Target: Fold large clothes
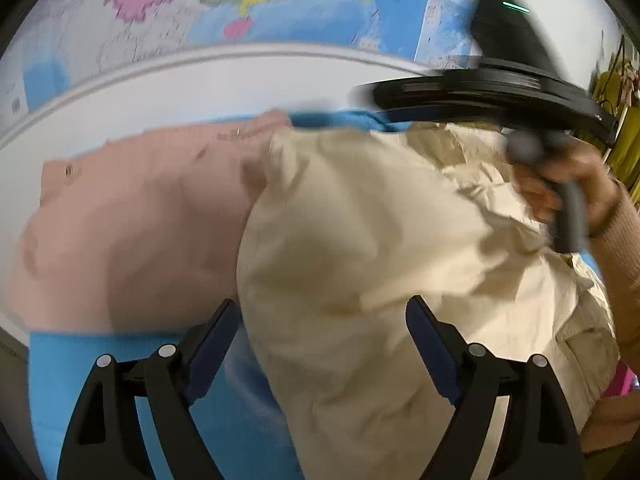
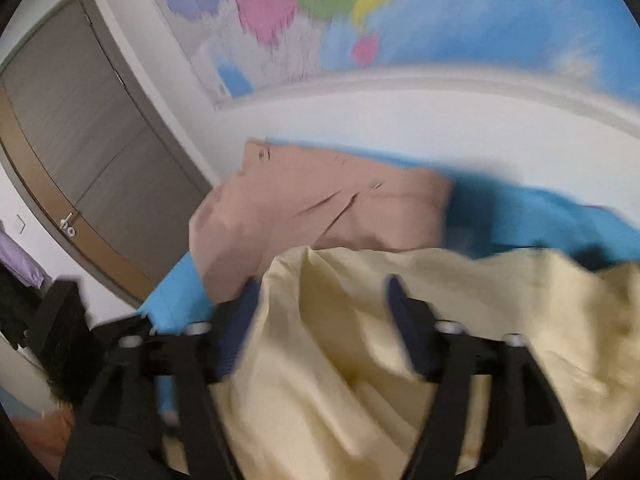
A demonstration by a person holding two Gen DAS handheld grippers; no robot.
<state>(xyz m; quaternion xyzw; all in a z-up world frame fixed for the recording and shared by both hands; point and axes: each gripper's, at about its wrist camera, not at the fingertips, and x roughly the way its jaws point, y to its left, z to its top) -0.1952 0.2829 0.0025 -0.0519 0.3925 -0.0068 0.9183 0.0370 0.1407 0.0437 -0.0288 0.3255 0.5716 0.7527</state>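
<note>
Two garments share the bright blue mat [image 1: 100,364]: a folded dusty-pink piece [image 1: 140,216] lies at the far left, likely parked clear, while the crumpled cream cotton garment [image 1: 360,240] you are folding is heaped near and to the right. Your left gripper [image 1: 320,340] and right gripper [image 2: 320,320] both stand spread, straddling cream cloth without pinching it. You seem poised to find an edge before grasping.
</note>
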